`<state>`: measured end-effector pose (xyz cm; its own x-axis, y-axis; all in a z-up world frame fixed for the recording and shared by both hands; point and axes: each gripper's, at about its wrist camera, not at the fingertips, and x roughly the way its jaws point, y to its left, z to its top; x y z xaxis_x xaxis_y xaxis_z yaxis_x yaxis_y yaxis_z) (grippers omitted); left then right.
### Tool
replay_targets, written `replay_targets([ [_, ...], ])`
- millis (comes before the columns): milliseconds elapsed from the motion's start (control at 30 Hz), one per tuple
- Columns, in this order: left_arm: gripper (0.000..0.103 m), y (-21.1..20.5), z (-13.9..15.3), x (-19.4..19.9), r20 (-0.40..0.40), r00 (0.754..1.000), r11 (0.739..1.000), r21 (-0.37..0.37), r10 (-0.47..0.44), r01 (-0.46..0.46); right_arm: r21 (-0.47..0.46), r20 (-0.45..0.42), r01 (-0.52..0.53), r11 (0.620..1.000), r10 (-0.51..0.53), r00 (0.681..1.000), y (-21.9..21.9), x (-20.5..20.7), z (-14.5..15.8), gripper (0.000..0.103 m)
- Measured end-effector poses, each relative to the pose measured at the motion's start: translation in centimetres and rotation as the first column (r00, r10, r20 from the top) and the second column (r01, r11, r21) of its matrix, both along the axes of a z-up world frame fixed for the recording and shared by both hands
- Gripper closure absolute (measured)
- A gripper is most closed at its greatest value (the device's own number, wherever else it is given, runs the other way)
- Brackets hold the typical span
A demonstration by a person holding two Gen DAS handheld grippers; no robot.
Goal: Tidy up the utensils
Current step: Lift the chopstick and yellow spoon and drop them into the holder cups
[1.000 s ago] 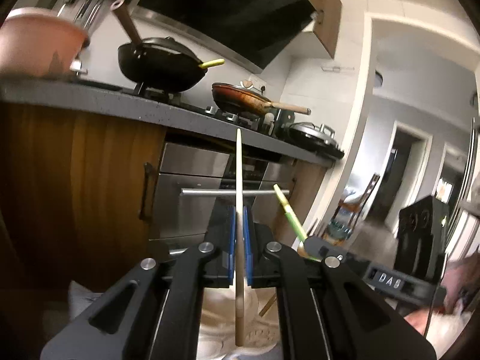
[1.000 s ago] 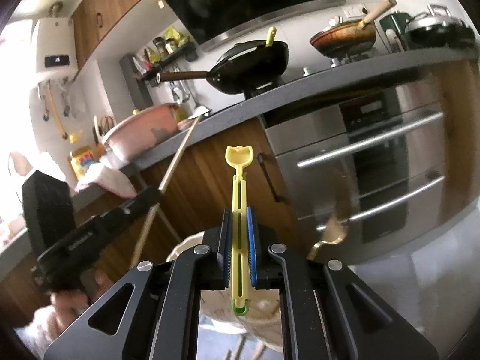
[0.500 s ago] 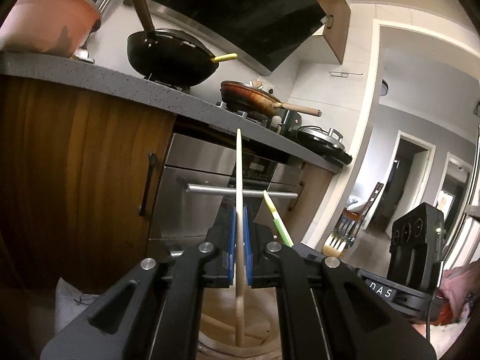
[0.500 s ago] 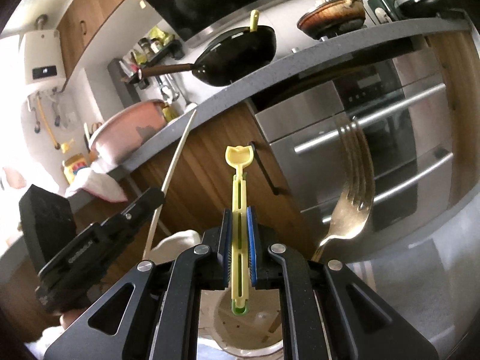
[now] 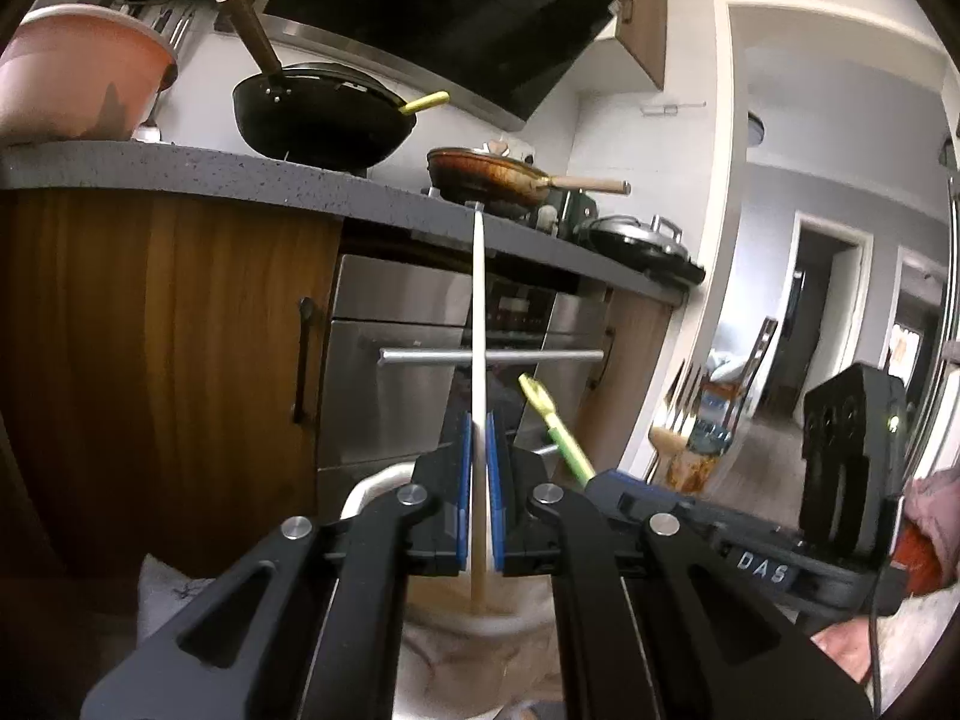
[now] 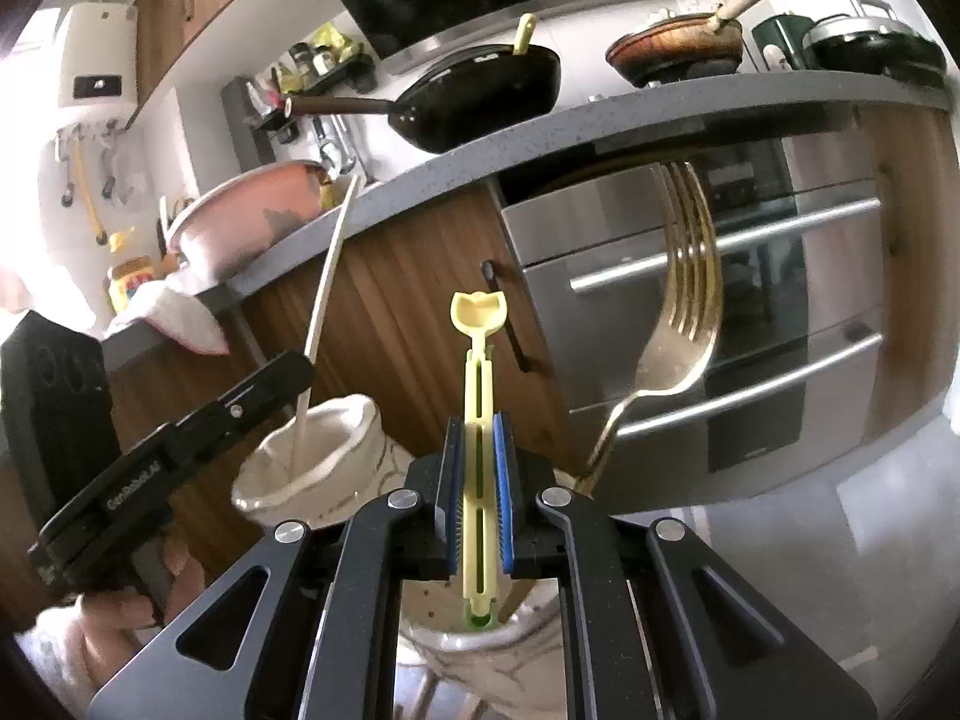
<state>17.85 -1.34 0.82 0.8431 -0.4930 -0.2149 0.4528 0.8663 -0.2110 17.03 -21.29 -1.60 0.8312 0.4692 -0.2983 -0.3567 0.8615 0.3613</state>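
My left gripper [image 5: 478, 480] is shut on a pale chopstick [image 5: 478, 324] that stands nearly upright, its lower end inside a white ceramic holder [image 5: 468, 642] below the jaws. In the right wrist view that chopstick [image 6: 327, 294] dips into the same white ceramic holder [image 6: 336, 450], with the left gripper's black body beside it. My right gripper [image 6: 479, 492] is shut on a yellow-green plastic utensil [image 6: 478, 360], whose lower tip hangs over a second white holder [image 6: 480, 648]. A gold fork [image 6: 678, 324] leans out of that second holder, tines up.
A grey countertop [image 5: 252, 177] runs above wooden cabinet doors [image 5: 168, 360] and a steel oven [image 6: 690, 276]. On it stand a black wok [image 5: 318, 120], a frying pan [image 5: 486, 180] and a pink pot [image 5: 78, 84]. A hand [image 6: 120, 606] holds the left gripper.
Both grippers have sunk, so the counter and pans now sit higher in view. The chopstick's end has gone into its holder, and the fork has come fully into the right wrist view.
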Motion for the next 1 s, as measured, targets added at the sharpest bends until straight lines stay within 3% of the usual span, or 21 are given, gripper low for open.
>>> replay_targets([
  [433,0.098,0.5,-0.8,-3.1,-0.026,1.000,0.996,0.094,0.005,-0.002,-0.060,0.001,0.017,0.998,-0.017,1.000,-0.4,-2.6,-0.7,0.092],
  [833,0.096,0.3,-0.5,-3.1,-0.050,0.999,0.989,0.148,0.018,-0.010,-0.098,-0.005,0.041,0.994,-0.042,0.999,-0.6,-3.5,-0.7,0.092],
  [1000,0.081,0.4,-0.3,-3.1,-0.052,0.998,0.988,0.151,0.027,-0.019,-0.090,0.003,0.050,0.995,-0.050,0.999,-1.0,-3.6,-0.5,0.088],
])
